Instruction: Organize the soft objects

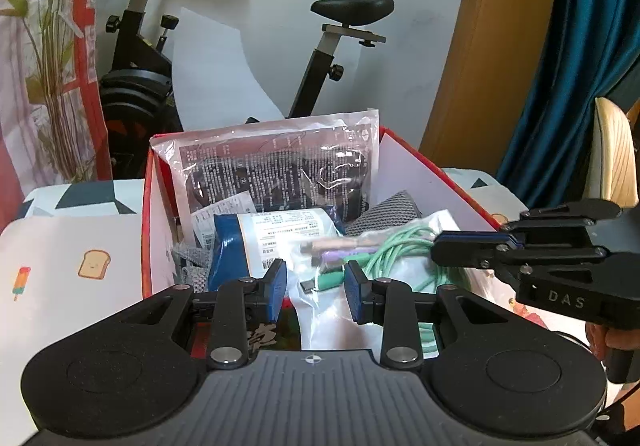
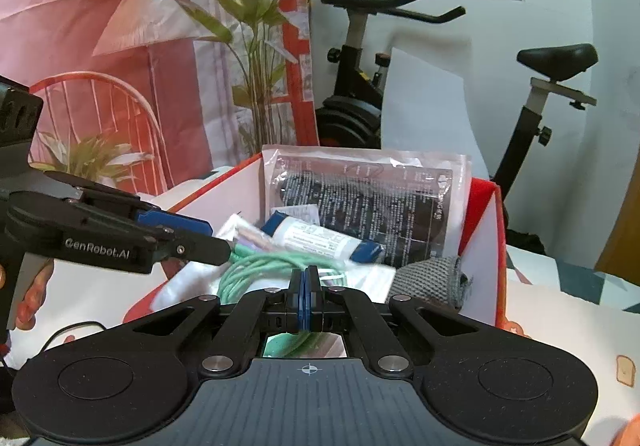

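Note:
A red box with white inner walls stands on the table, also in the right wrist view. It holds a large clear bag with black print, a blue-and-white packet, a bagged green cable and a grey knitted cloth. My left gripper is open, empty, at the box's near edge above the bagged cable. My right gripper is shut with nothing visible between its pads, just above the green cable. The grey cloth lies to its right.
An exercise bike stands behind the box. A plant and a pink printed backdrop are at the left. A blue curtain and a wooden chair back are at the right. The table has a printed white cloth.

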`<state>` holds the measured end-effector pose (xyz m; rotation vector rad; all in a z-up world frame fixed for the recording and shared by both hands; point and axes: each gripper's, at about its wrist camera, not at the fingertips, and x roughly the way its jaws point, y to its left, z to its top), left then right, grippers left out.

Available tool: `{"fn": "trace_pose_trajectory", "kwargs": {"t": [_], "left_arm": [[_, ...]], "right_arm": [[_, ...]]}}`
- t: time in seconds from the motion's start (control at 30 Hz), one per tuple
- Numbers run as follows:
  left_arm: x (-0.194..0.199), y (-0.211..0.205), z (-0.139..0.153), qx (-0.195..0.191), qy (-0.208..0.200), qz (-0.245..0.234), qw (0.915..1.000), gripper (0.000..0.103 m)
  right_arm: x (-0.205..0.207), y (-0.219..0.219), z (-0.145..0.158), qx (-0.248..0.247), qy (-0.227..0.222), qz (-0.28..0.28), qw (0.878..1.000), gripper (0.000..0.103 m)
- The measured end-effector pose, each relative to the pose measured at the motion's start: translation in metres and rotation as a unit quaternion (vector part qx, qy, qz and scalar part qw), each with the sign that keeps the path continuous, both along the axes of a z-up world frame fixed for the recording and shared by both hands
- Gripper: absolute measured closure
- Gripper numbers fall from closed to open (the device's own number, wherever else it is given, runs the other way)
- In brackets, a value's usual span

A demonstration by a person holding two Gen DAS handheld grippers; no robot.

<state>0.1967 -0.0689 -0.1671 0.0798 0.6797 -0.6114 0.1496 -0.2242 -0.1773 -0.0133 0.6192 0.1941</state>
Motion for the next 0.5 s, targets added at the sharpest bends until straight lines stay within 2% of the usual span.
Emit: {"fn": "trace_pose_trajectory", "kwargs": {"t": [0.1, 0.2, 0.3, 0.4, 0.5], "left_arm": [[0.004, -0.004, 0.003, 0.008, 0.006, -0.003, 0.9999, 0.069], [0.01, -0.006, 0.004, 0.011, 0.02, -0.008, 0.9997, 0.069], [0.018, -0.008, 0.005, 0.01, 0.042, -0.019, 0.9989, 0.069], [0.025, -0.009, 0.006, 0.012, 0.06, -0.025, 0.9978, 0.069], [0.028, -0.012, 0.007, 0.018, 0.059, -0.028, 0.9977, 0.069]], "right_arm": [[0.014, -0.005, 0.003, 0.013, 0.023, 0.005, 1.0, 0.103], [0.033, -0.018, 0.006, 0.049, 0.064, -0.001, 0.997, 0.103], [0.049, -0.027, 0.009, 0.06, 0.102, 0.001, 0.993, 0.102], [0.058, -0.031, 0.009, 0.066, 0.126, 0.002, 0.99, 0.097], [0.064, -0.038, 0.008, 0.078, 0.145, -0.007, 0.986, 0.091]]}}
